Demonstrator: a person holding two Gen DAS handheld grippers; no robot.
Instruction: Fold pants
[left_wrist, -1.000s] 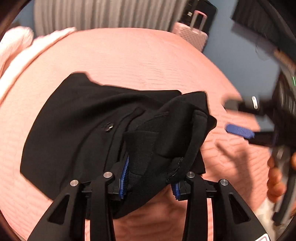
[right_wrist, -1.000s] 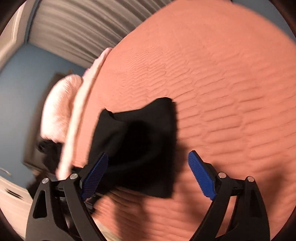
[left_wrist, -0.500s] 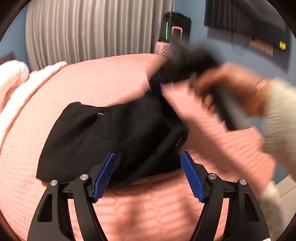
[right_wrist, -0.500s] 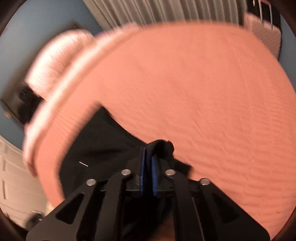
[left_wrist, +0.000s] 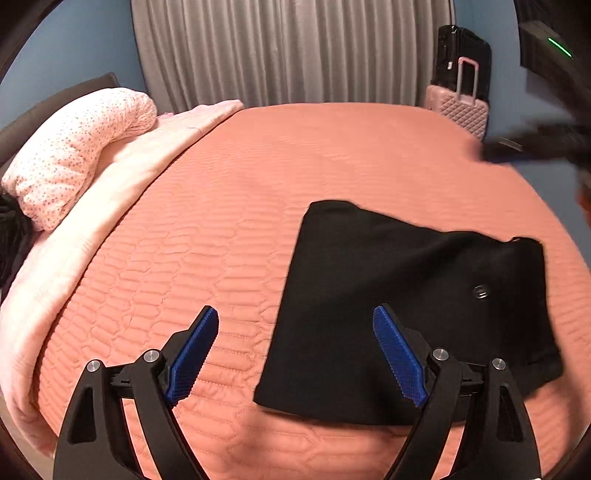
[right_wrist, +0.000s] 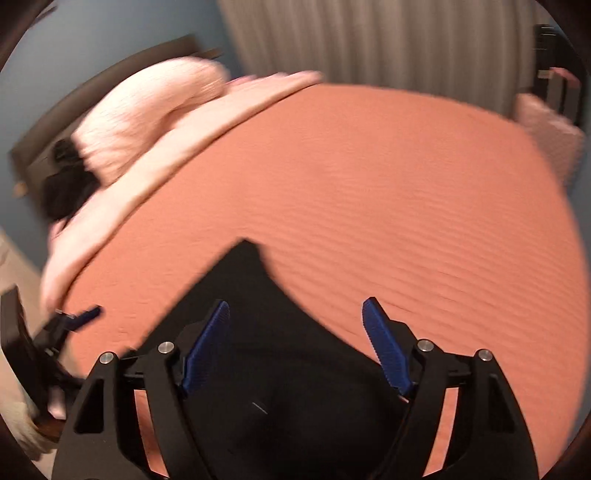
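Observation:
The black pants (left_wrist: 413, 306) lie folded into a flat, roughly square bundle on the salmon quilted bed (left_wrist: 229, 221), a metal button facing up. My left gripper (left_wrist: 295, 325) is open and empty, held above the bundle's near left edge. In the right wrist view the pants (right_wrist: 280, 354) fill the lower middle. My right gripper (right_wrist: 295, 314) is open and empty just above them. The right gripper also shows as a blurred dark shape at the far right of the left wrist view (left_wrist: 535, 144). The left gripper (right_wrist: 79, 317) shows at the left edge of the right wrist view.
A pink spotted pillow (left_wrist: 74, 151) and a pale pink blanket (left_wrist: 110, 192) lie along the bed's left side. A pink suitcase (left_wrist: 461, 110) and a black suitcase (left_wrist: 461, 59) stand beyond the far right corner. Grey curtains (left_wrist: 295, 51) hang behind.
My left gripper let go of the bunched pants and drew back left. My right gripper closed on a pants edge, then opened. The pants now lie flat and folded.

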